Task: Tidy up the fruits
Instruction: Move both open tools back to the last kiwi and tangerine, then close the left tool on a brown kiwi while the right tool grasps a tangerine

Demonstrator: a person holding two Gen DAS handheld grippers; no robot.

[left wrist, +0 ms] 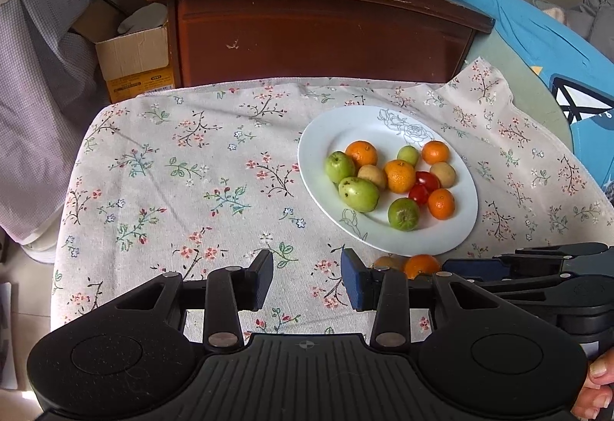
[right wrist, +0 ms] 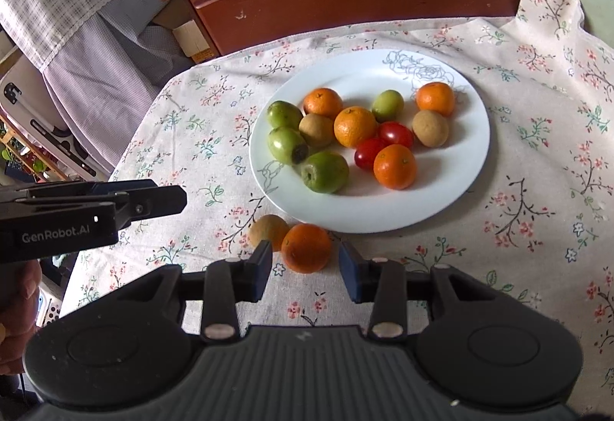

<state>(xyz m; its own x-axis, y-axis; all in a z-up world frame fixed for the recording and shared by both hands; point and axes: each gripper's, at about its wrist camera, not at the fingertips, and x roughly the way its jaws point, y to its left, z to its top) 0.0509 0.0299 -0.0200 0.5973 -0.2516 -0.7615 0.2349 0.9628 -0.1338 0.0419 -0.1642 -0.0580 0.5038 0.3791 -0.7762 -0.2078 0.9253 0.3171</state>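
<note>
Right gripper (right wrist: 306,269) sits lower center w/ jaws apart, nothing held; loose orange (right wrist: 306,247) lies just ahead between the tips, off the plate (right wrist: 453,198). Left gripper (left wrist: 307,281) also empty, jaws apart.

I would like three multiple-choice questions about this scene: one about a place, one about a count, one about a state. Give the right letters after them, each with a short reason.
1. Where does the loose orange lie?
A. on the plate
B. on the cloth, beside the plate's near rim
C. on the wooden cabinet

2. How many red tomatoes are on the plate?
A. two
B. four
C. none

3. What is the state of the right gripper?
A. open and empty
B. shut on a green fruit
C. shut on the plate's rim

Answers:
1 B: it rests on the floral tablecloth, next to a brown fruit.
2 A: two tomatoes lie side by side.
3 A: its jaws stand apart, with the orange just ahead, not between the pads.
</note>
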